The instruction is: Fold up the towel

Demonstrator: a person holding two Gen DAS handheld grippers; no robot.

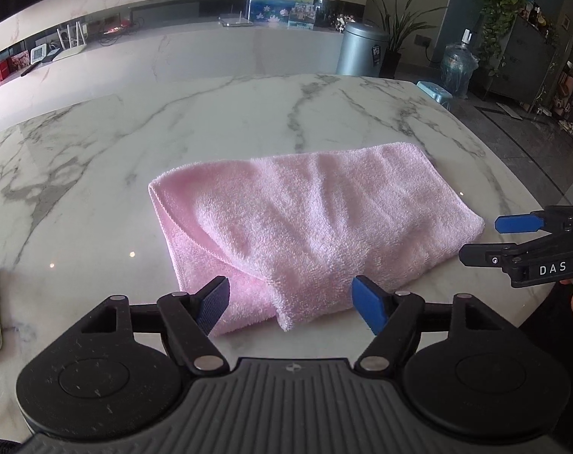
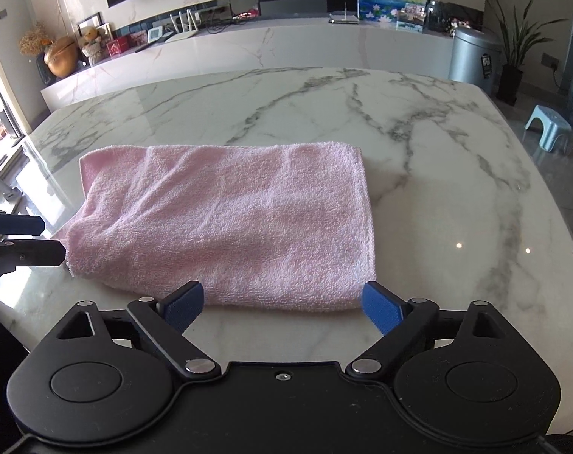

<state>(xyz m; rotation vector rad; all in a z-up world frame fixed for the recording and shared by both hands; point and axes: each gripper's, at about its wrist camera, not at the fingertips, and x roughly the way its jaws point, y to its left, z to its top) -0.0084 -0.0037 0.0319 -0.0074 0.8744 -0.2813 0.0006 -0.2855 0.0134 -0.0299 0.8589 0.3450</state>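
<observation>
Both my tongs, left gripper point(image 1: 290, 304) and right gripper point(image 2: 282, 306), stand spread, empty, at the near edge of the folded fluffy pink terry towel point(image 1: 309, 219) on the white marble table point(image 1: 97, 174). Fold looks laid; next, likely regrip for another fold.

I count one towel point(image 1: 305, 223), pink, on one marble table point(image 1: 97, 174). I hold two grippers: left point(image 1: 291, 300) and right point(image 2: 282, 304), each with two blue pads. Far off stand one grey bin point(image 1: 363, 50), one blue stool point(image 2: 548, 127), two potted plants and one water bottle point(image 1: 456, 64).
</observation>
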